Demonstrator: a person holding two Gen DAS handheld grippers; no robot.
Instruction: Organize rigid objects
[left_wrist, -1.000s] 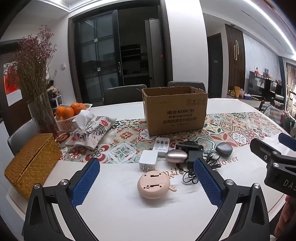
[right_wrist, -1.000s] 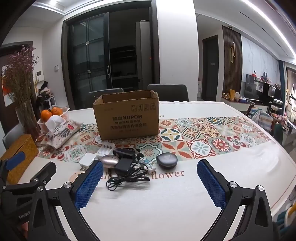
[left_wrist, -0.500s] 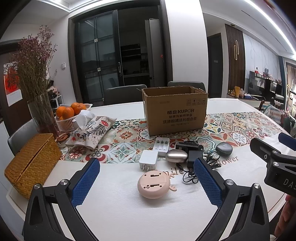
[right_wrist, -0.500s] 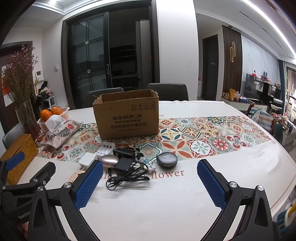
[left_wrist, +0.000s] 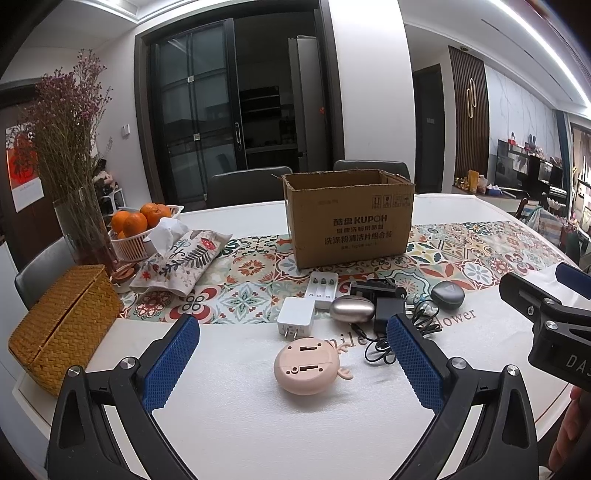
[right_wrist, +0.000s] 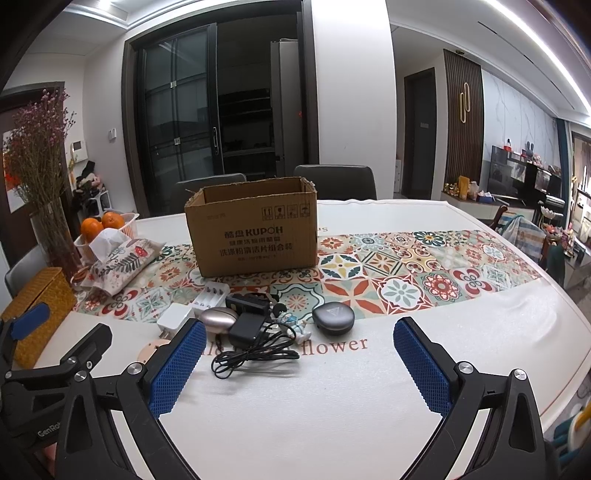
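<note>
Both grippers hang low over the near edge of the white table (left_wrist: 258, 424), neither touching anything. The left gripper (left_wrist: 293, 360) has its blue-padded fingers spread wide with nothing between them, and the pink round gadget (left_wrist: 306, 364) lies on the table just ahead in the gap. The right gripper (right_wrist: 300, 363) is spread just as wide and equally empty, with the coiled black cable (right_wrist: 255, 356) lying ahead between its fingers. The small things sit in a loose cluster near the front of the patterned runner (right_wrist: 399, 269): a white plug adapter (left_wrist: 295, 318) just behind the pink gadget, a white battery charger (left_wrist: 322, 292) behind that, a silver oval case (left_wrist: 351, 311) touching the black power adapter (left_wrist: 388, 313), and a dark grey pebble-shaped case (right_wrist: 333, 318) off at the right end, a little apart from the rest. A small white and blue figurine (right_wrist: 295, 325) lies among the cable loops. Behind the cluster an open cardboard box (left_wrist: 349, 218) stands upright on the runner. Away to the left are a woven basket (left_wrist: 62, 325), a floral tissue pouch (left_wrist: 181, 258), a bowl of oranges (left_wrist: 138, 225) and a vase of dried flowers (left_wrist: 70, 147).
</note>
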